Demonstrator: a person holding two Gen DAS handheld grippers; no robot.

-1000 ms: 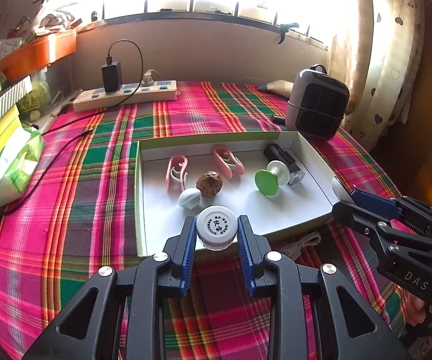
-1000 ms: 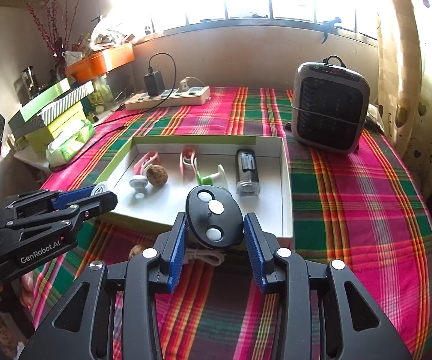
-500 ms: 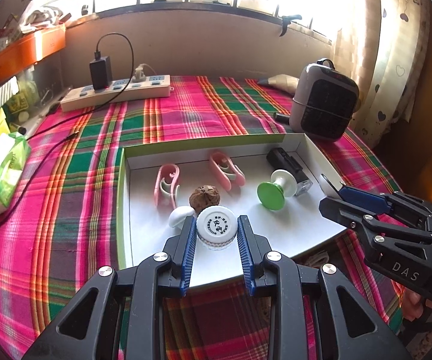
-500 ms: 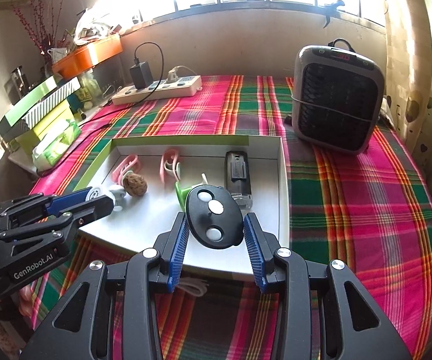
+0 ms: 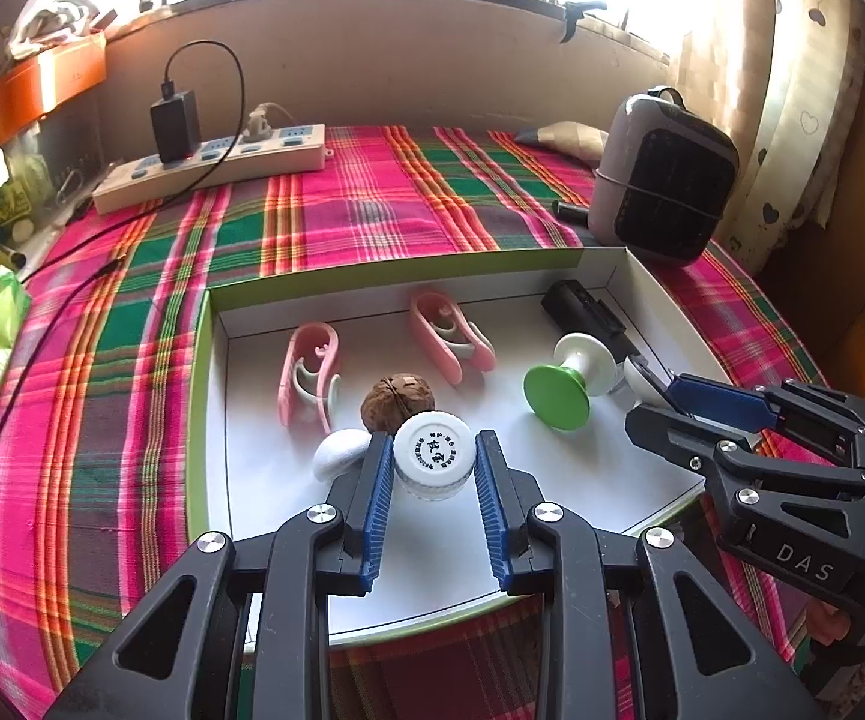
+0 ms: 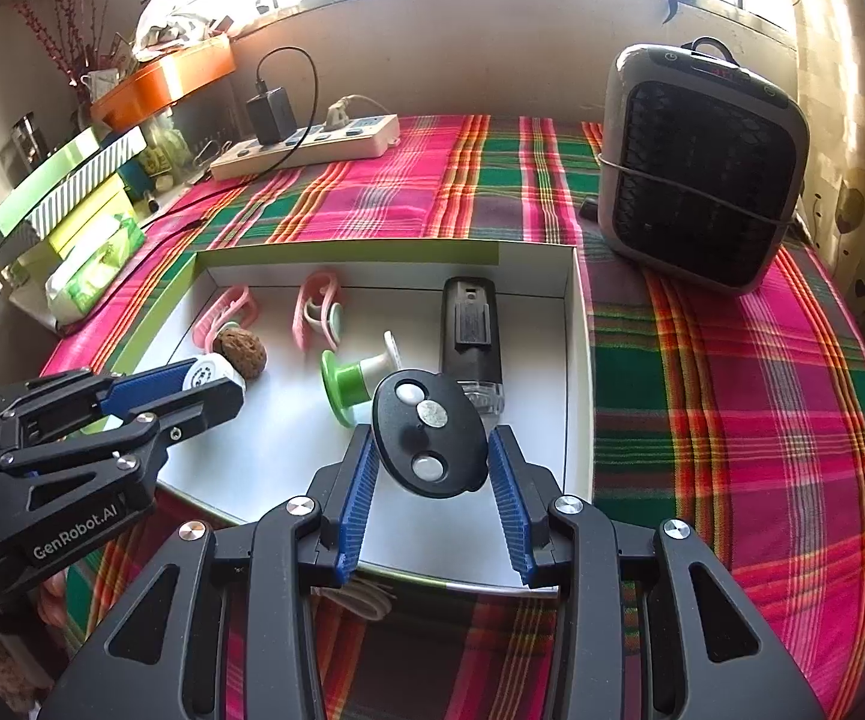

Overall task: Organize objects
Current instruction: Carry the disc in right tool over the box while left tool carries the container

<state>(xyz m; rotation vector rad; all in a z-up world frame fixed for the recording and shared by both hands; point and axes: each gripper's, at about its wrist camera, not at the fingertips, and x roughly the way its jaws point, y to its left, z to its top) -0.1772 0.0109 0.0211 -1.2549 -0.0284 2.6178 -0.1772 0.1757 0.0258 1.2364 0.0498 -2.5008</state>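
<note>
Both grippers grip loads above the white tray (image 5: 660, 294): left gripper (image 5: 432, 468) fingers clamp a white-capped jar (image 5: 433, 461); right gripper (image 6: 432, 462) fingers clamp a black remote (image 6: 429, 441), walnut (image 5: 397, 401) at 12 o'clock of the jar.

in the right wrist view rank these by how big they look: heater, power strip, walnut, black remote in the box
1. heater, clearly largest
2. power strip and black remote: similar in length, and the strip lies farther off, so I won't rank them
3. walnut, smallest

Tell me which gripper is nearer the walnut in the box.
Left. The left gripper, holding a white-capped jar, sits just in front of the walnut; the right gripper, holding a black remote, is farther right.
</note>
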